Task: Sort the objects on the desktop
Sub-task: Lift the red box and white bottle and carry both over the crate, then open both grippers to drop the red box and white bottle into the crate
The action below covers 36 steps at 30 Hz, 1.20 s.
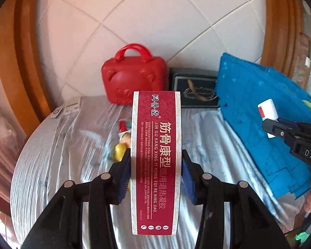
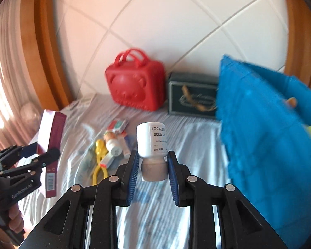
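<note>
A round table (image 1: 51, 157) under shiny plastic carries a red bear-faced plastic case (image 1: 133, 76) and dark box (image 1: 194, 89) at its far edge.

Yellow toy (image 1: 120, 151): mostly hidden behind red carton (image 1: 156, 161). Small packets (image 2: 116, 143) on table: blurred, print unreadable. Blue cloth (image 2: 269, 137): cut off by right edge, blurred.

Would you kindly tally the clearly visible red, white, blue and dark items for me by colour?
Red: 2, the medicine box and bear case
White: 1, the bottle
Blue: 1, the fabric bag
Dark: 1, the gift box
Total: 5
</note>
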Motion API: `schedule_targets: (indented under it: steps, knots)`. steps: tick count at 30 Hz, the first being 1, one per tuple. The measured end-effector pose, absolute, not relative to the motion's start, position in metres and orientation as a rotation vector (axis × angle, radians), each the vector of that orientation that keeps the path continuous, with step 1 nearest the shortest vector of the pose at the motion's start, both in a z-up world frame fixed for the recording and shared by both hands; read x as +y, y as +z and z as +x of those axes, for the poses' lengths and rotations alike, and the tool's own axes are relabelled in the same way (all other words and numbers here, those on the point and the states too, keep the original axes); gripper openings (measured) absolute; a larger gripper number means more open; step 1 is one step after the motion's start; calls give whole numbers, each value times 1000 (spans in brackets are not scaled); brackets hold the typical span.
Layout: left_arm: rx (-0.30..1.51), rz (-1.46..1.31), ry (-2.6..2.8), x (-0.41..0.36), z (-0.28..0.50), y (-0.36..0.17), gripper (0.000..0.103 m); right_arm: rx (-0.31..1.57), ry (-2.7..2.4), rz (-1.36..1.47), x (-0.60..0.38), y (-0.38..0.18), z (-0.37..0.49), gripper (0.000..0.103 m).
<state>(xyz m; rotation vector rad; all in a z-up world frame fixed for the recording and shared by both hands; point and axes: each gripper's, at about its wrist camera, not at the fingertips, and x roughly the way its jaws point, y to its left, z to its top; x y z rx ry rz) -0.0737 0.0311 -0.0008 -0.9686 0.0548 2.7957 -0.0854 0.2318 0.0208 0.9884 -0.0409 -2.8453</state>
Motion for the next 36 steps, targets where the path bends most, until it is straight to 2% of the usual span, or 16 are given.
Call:
schedule_targets:
  steps: [7, 13, 23, 36]
  knots:
    - [39, -770, 2618, 139, -64, 71, 44, -77, -3019, 810, 332, 106, -25, 27]
    - [98, -653, 2513, 256, -57, 114, 44, 4, -3174, 793, 425, 145, 4, 27]
    - [213, -800, 2412, 412, -64, 113, 44, -1, -3207, 908, 532, 125, -3, 27]
    - [260, -898, 2472, 461, -74, 92, 44, -62, -3165, 929, 590, 105, -9, 27]
